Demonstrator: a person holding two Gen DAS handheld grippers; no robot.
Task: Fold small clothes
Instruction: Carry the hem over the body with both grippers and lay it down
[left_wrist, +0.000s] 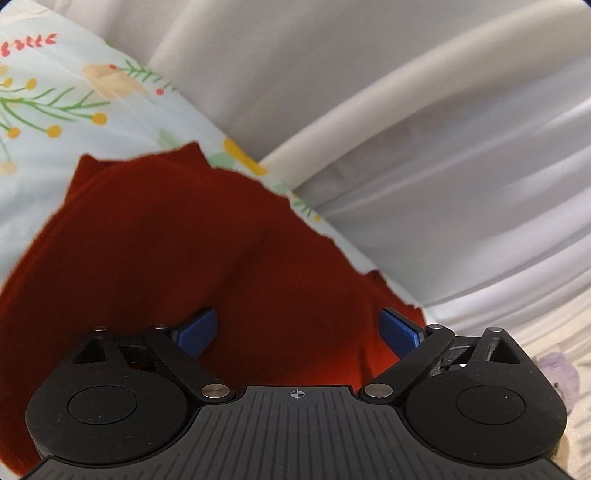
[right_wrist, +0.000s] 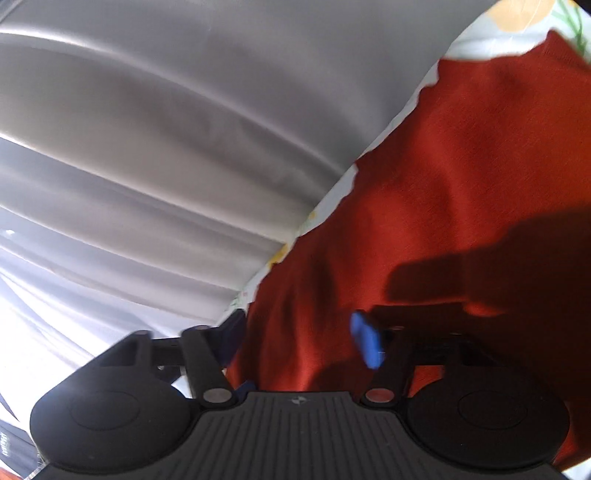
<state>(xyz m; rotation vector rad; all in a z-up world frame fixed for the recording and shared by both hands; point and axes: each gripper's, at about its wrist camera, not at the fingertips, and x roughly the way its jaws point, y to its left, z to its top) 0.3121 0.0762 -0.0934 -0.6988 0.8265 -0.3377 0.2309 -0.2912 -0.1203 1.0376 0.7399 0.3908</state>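
Note:
A dark red knit garment (left_wrist: 177, 236) lies spread on a pale floral sheet (left_wrist: 55, 110). My left gripper (left_wrist: 297, 332) is open, its blue pads wide apart just above the cloth, with nothing between them. In the right wrist view the same red garment (right_wrist: 461, 177) fills the right side. My right gripper (right_wrist: 299, 336) is open, its blue pads on either side of the garment's left edge. The left pad is partly hidden behind the cloth. A gripper's shadow falls on the cloth at right.
Grey-white curtains (left_wrist: 424, 129) hang in folds behind the bed edge and also show in the right wrist view (right_wrist: 147, 147). A cream textured cover with a lilac patch (left_wrist: 561, 376) lies at the lower right.

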